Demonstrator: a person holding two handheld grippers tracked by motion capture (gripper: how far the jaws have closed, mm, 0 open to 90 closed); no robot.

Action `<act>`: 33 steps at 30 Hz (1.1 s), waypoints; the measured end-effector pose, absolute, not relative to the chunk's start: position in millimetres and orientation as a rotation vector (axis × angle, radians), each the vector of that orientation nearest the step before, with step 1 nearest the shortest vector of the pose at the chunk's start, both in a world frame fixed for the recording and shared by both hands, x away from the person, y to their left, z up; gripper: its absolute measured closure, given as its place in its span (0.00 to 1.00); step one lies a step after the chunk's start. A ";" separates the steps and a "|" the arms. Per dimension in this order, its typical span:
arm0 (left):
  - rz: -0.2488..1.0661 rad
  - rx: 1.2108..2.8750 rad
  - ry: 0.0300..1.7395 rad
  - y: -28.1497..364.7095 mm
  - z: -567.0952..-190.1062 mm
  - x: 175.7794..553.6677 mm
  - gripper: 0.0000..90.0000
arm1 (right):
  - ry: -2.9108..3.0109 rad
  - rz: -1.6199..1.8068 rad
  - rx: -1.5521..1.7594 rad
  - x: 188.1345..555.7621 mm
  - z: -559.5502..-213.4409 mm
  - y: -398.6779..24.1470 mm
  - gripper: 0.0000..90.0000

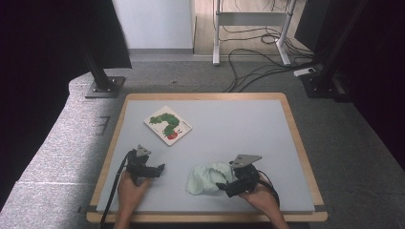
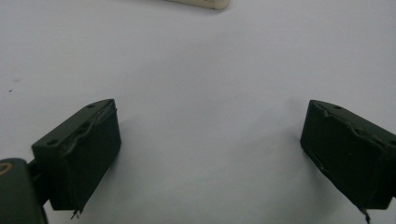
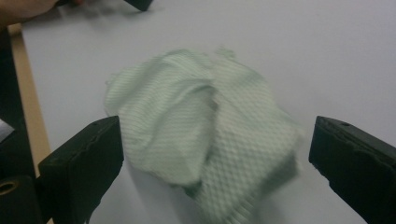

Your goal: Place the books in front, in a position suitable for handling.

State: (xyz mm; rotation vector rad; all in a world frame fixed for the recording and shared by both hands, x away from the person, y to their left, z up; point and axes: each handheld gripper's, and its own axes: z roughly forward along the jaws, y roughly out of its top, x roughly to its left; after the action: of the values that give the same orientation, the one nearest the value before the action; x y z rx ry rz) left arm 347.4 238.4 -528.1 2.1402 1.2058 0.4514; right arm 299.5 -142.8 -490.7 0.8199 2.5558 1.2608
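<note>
Your right gripper [image 3: 210, 154]: released, jaws wide | green cloth [image 3: 205, 135]: crumpled between and ahead of them | your left gripper [image 2: 210, 154]: released, bare table [image 2: 210, 84] between.

Worktop [image 1: 267, 124]: rectangular, pale grey-lilac mat surface with a light wooden rim showing along all four edges. It stands on grey carpet floor [image 1: 344, 143].

Directly on it:
- Picture card [image 1: 168, 124] with a green caterpillar and a red patch, lying flat, turned at an angle, in the far-left part of the surface. Its cream edge [image 2: 201, 3] shows at the top of the left gripper view.
- Crumpled pale green cloth [image 1: 206, 178], waffle/striped weave, bunched in a heap near the front edge, right of centre, well apart from the card. In the right gripper view the cloth [image 3: 205, 135] lies on the bare surface, near the wooden rim [image 3: 32, 107].
</note>
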 end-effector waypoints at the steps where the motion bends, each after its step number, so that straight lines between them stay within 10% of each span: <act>1: 0.451 2.141 1.206 238.4 -528.1 347.4 0.05 | 2.565 1.259 0.815 299.3 -491.8 -139.6 0.02; 9: 0.451 2.140 1.206 238.5 -528.1 347.4 0.05 | 2.606 1.211 0.767 301.1 -506.5 -115.0 0.02; 17: 0.451 2.139 1.206 238.4 -528.2 347.4 0.05 | 2.579 1.054 0.762 309.6 -524.6 -106.7 0.28; 23: 0.452 2.139 1.206 238.4 -528.2 347.4 0.05 | 2.549 1.030 0.783 311.8 -520.0 -114.4 0.66; 33: 0.451 2.141 1.205 238.5 -528.1 347.4 0.05 | 2.543 1.022 0.771 310.4 -511.2 -123.6 0.75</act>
State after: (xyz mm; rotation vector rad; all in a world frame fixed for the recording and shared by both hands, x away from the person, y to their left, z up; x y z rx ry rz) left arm 347.4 238.5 -528.1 2.1405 1.2055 0.4513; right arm 310.4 -123.6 -511.2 0.7710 2.5430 1.0217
